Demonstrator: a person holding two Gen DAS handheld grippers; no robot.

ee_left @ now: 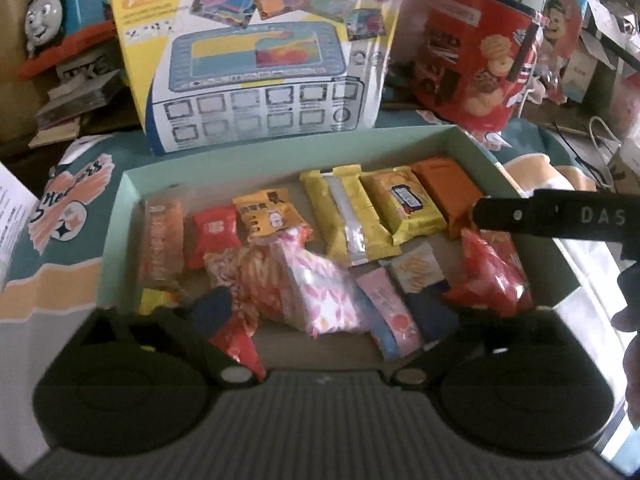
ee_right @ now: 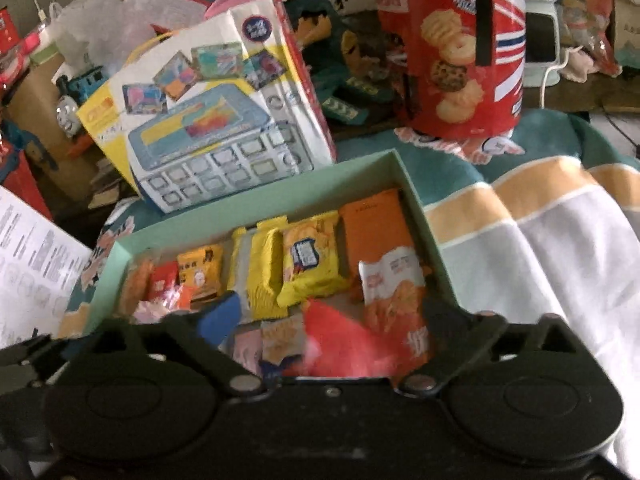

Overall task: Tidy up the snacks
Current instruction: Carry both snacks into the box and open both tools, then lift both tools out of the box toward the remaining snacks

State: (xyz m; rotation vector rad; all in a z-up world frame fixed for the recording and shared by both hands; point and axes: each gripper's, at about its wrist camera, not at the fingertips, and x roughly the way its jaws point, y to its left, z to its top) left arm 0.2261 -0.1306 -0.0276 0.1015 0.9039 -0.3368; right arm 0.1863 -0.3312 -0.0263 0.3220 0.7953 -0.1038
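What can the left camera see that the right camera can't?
Only the left: the pink leaf-print packet in full, and the right gripper's black finger poking in.
Only the right: the striped cloth spread beside the box, and a white-and-orange packet.
Both: the green box of snacks, the toy box, the red cookie tin, the blue train.

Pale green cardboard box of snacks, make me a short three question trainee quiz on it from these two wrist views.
1. True or false: the pale green cardboard box stands empty.
2. Which lies nearest the box's far right corner: A, the flat orange packet; B, the small red packet; C, the pink patterned bag?
3. Fill in: behind the box stands a round red ___ printed with cookies.

Key: 1 false; 2 A; 3 tin.
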